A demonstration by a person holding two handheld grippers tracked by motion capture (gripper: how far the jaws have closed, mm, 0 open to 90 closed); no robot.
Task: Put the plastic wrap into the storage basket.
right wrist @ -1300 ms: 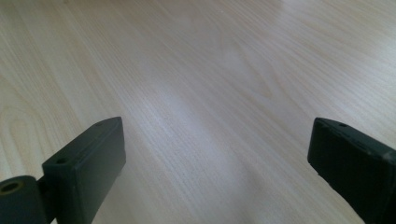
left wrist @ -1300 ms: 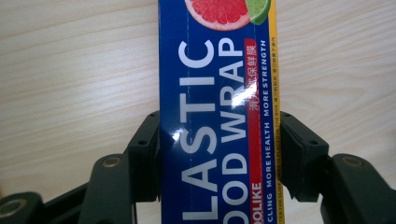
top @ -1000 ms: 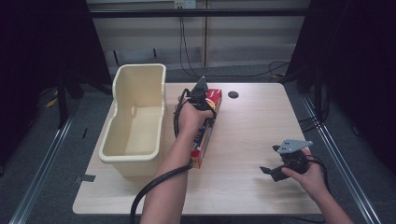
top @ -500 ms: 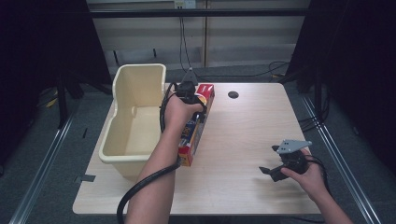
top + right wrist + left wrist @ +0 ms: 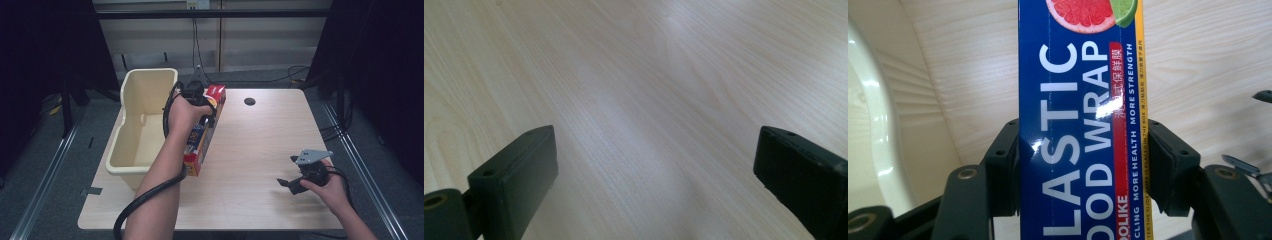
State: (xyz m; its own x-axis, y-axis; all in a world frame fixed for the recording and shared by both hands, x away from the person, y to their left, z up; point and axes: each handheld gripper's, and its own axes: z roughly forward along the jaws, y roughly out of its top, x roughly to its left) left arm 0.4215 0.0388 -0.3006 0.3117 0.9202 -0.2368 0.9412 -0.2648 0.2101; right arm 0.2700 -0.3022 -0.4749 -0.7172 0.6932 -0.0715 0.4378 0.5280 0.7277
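Your left gripper (image 5: 204,116) is clamped on the box (image 5: 204,132) of plastic food wrap, its 2 jaws pressing the box's long sides. In the left gripper view the box (image 5: 1080,120) runs straight up between the jaws, blue face toward the camera, with white lettering and a grapefruit picture at the top. From the high view the box lies lengthwise along the left part of the table (image 5: 260,145), just beside the cream tub (image 5: 145,125); whether its lower end touches the wood you cannot tell. The tub's pale rim (image 5: 868,125) curves along the left edge of the left gripper view.

Your right gripper (image 5: 291,184) sits low near the table's front right, well apart from the box. Its 2 jaws stand wide apart with nothing between them, bare wood (image 5: 649,100) beyond.
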